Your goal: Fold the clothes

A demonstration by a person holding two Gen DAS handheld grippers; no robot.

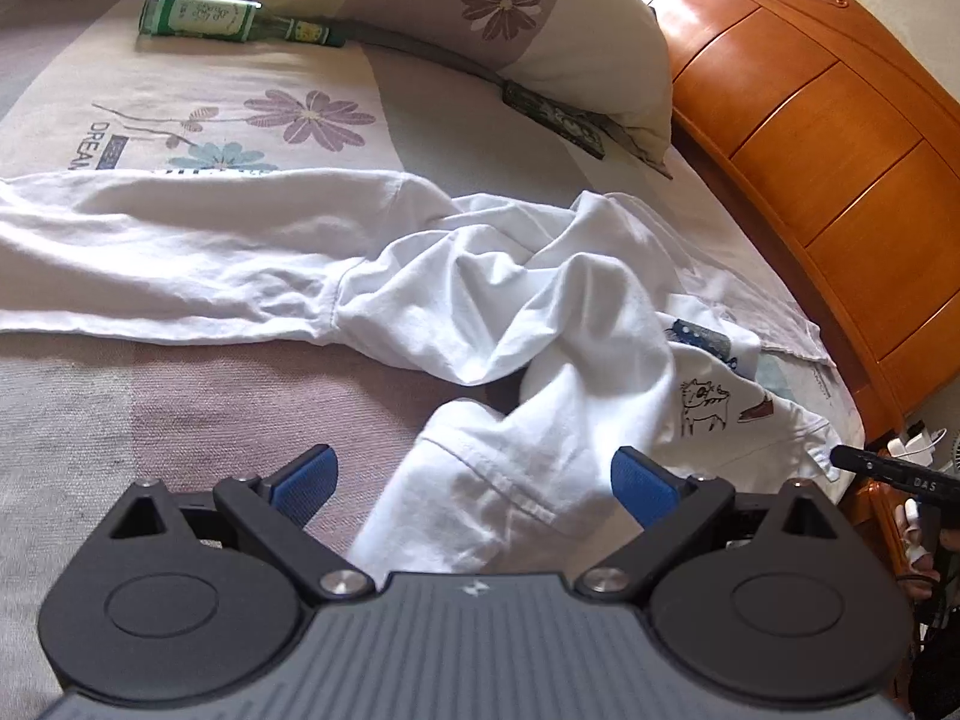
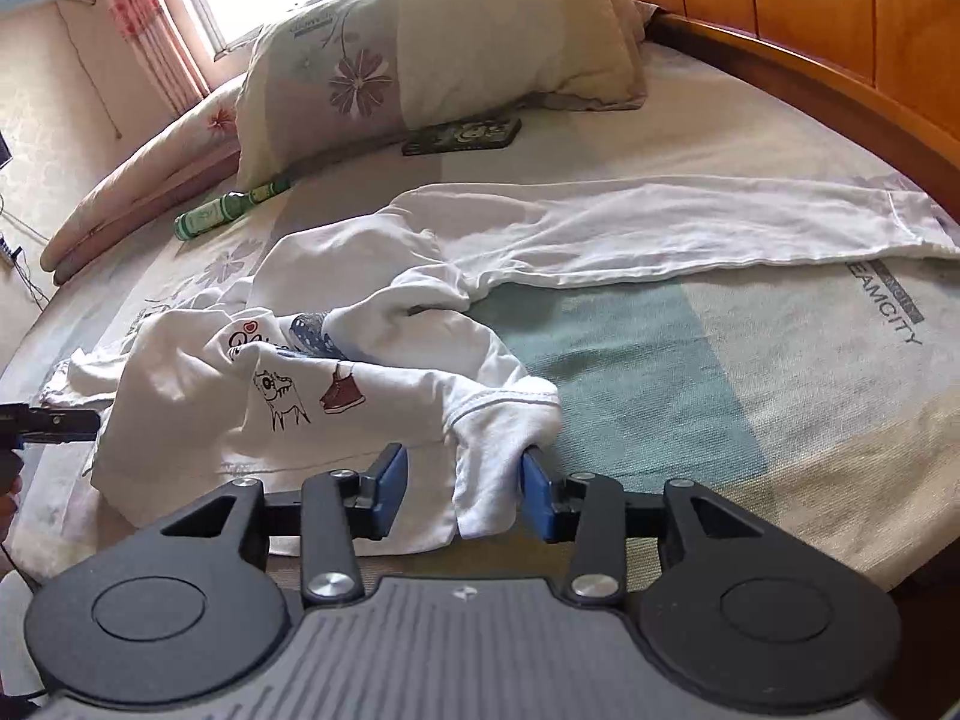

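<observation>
Left gripper (image 1: 474,480) spread wide around crumpled white printed shirt (image 1: 456,276); only right view shows right gripper (image 2: 463,489) parted, sleeve cuff (image 2: 504,420) between pads.

- The left gripper (image 1: 474,483) is spread wide, its blue pads (image 1: 306,483) angled outward, hovering low with its jaws clear of contact.
- The right gripper (image 2: 465,495) has its blue pads (image 2: 389,495) parallel and set apart, narrower than the left.
- In the left wrist view, the right gripper's dark tip (image 1: 888,471) reaches in at the right edge, with fingers of a hand (image 1: 915,540) below it.
</observation>
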